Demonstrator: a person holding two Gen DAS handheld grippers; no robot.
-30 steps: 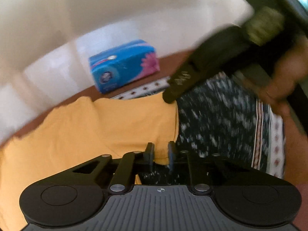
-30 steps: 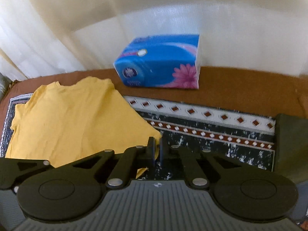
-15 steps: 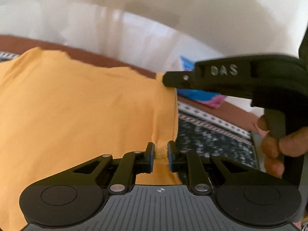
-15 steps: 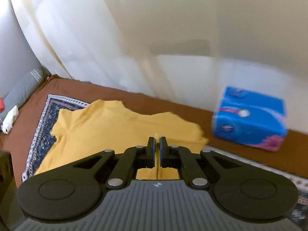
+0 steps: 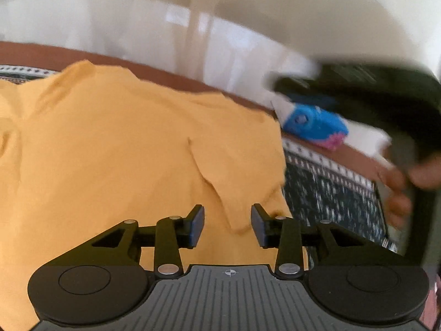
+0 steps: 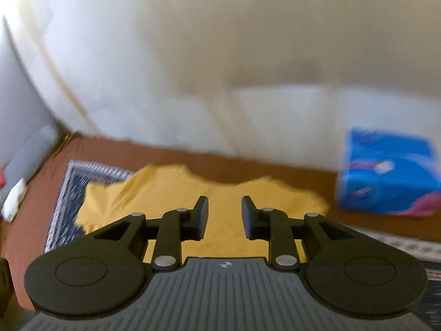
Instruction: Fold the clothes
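A yellow T-shirt point(image 5: 115, 149) lies folded over on a patterned dark mat point(image 5: 330, 193). My left gripper point(image 5: 227, 224) is open just above the shirt's near right part, with a loose fold of cloth lying between its fingers. My right gripper point(image 6: 224, 215) is open and empty above the shirt point(image 6: 220, 190); it also shows in the left wrist view as a blurred black shape point(image 5: 358, 93) at the upper right, with the hand that holds it.
A blue tissue pack point(image 6: 388, 173) stands on the brown surface point(image 6: 248, 165) by the white curtain, right of the shirt. The patterned mat point(image 6: 71, 193) shows to the shirt's left. Small white and red items lie at the far left edge.
Both grippers carried the shirt's right edge over to the left and then opened, letting go of the cloth. The shirt now lies folded over itself.
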